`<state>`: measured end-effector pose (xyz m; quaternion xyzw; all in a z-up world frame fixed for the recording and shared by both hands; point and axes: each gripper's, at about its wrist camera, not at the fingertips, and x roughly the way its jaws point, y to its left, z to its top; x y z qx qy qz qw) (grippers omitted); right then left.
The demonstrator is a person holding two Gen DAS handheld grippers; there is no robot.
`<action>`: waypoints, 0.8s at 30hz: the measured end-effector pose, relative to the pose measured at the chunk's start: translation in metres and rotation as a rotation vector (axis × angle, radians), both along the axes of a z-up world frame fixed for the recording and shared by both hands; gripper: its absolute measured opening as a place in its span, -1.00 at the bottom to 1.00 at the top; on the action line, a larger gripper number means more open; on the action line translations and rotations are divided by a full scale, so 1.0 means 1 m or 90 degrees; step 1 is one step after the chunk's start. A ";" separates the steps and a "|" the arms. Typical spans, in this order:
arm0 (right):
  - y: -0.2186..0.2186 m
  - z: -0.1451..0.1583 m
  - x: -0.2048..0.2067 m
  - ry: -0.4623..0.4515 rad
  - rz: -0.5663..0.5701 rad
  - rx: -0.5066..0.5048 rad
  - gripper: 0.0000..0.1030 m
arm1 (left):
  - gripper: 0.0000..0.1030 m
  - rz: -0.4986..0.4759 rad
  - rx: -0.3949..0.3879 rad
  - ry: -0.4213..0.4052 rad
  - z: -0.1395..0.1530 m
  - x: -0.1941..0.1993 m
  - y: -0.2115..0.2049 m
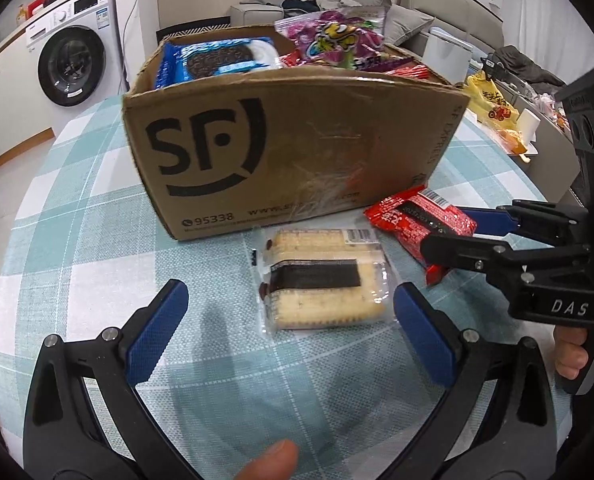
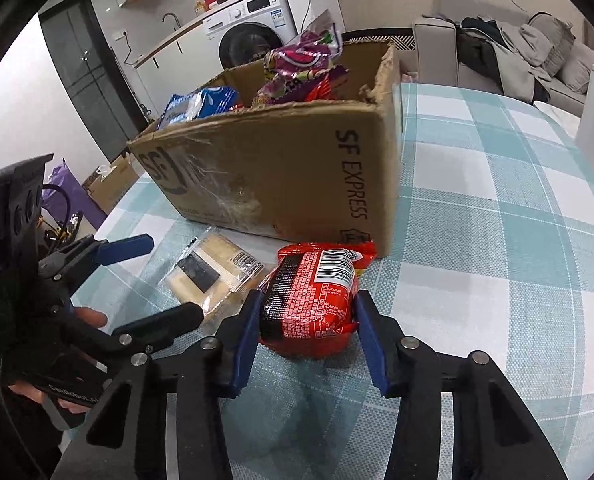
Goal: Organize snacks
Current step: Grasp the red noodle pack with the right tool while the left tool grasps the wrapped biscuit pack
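Left wrist view: sits on the left hand-held gripper [image 1: 289,332], looking forward and down at the table [image 1: 77,240], close, facing the box [image 1: 289,144] front.
Right wrist view: sits on the right hand-held gripper [image 2: 307,332], looking down from the box's right corner, close.
Shared: box, cracker pack [image 1: 321,280], red pack [image 2: 317,300], each other's gripper.

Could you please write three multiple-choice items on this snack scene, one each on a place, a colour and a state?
1. Where does the clear biscuit pack lie?
A. in the cardboard box
B. on the checked tablecloth in front of the box
C. on the sofa

2. What colour is the packet between the right hand-held gripper's fingers?
A. red
B. green
C. white

3. How does the left hand-held gripper stand?
A. shut on the biscuits
B. shut on nothing
C. open

Key: 1 B, it lies flat on the cloth; 2 A, red wrapper; 3 C, its fingers stand apart, clear of the pack.
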<state>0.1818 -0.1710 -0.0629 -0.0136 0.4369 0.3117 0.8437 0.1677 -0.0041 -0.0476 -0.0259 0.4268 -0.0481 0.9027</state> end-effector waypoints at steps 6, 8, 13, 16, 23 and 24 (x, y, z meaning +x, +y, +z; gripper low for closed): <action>-0.006 0.000 0.002 0.007 -0.002 0.001 -0.09 | 0.99 -0.023 0.031 0.012 -0.004 0.004 -0.020; -0.005 0.000 0.002 0.010 0.000 0.000 -0.09 | 0.99 -0.024 0.046 0.017 -0.006 0.006 -0.025; -0.003 0.000 0.002 0.012 0.009 -0.003 -0.09 | 0.95 -0.019 0.037 0.025 -0.010 0.009 -0.026; -0.002 -0.001 0.002 0.014 0.011 -0.006 -0.09 | 0.70 -0.034 0.013 0.030 -0.012 0.010 -0.025; -0.005 0.001 0.002 0.009 0.013 0.006 -0.09 | 0.18 -0.067 -0.007 0.009 -0.009 0.004 -0.024; -0.006 0.002 0.002 0.009 0.013 0.010 -0.09 | 0.16 -0.067 -0.011 0.009 -0.009 0.003 -0.023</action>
